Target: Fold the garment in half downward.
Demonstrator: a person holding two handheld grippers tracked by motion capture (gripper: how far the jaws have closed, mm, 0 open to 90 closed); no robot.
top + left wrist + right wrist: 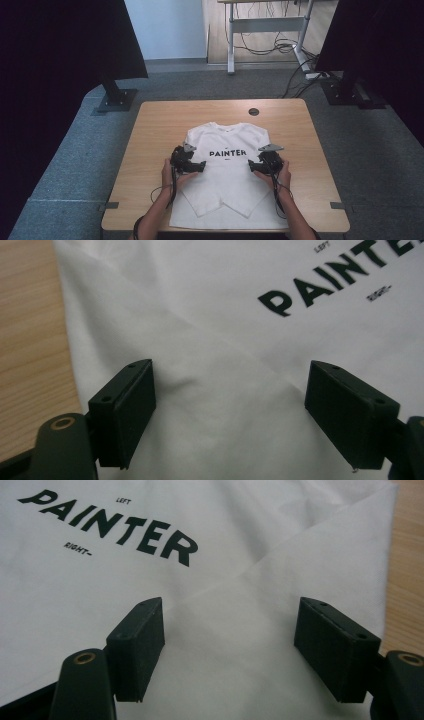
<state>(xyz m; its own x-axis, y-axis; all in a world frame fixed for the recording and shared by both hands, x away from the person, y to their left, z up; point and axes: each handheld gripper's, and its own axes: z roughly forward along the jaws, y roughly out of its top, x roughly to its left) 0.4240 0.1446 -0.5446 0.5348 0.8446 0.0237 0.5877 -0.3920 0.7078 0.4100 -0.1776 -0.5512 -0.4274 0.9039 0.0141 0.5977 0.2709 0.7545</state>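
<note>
Over the folded-in sleeves of the T-shirt [227,167], left gripper [196,166] at nine o'clock and right gripper [256,167] at three gape empty; folding seems midway; next, probably pinching the hem.

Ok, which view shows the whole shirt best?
The high view: the whole white shirt lies flat on the table, sleeves folded in. The left gripper view shows its left fold and part of the print; the right gripper view shows its right fold and the print.

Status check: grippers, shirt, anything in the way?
Left gripper open, right gripper open, both over folded-in sleeves. White T-shirt flat on table, print up. Nothing in the way.
</note>
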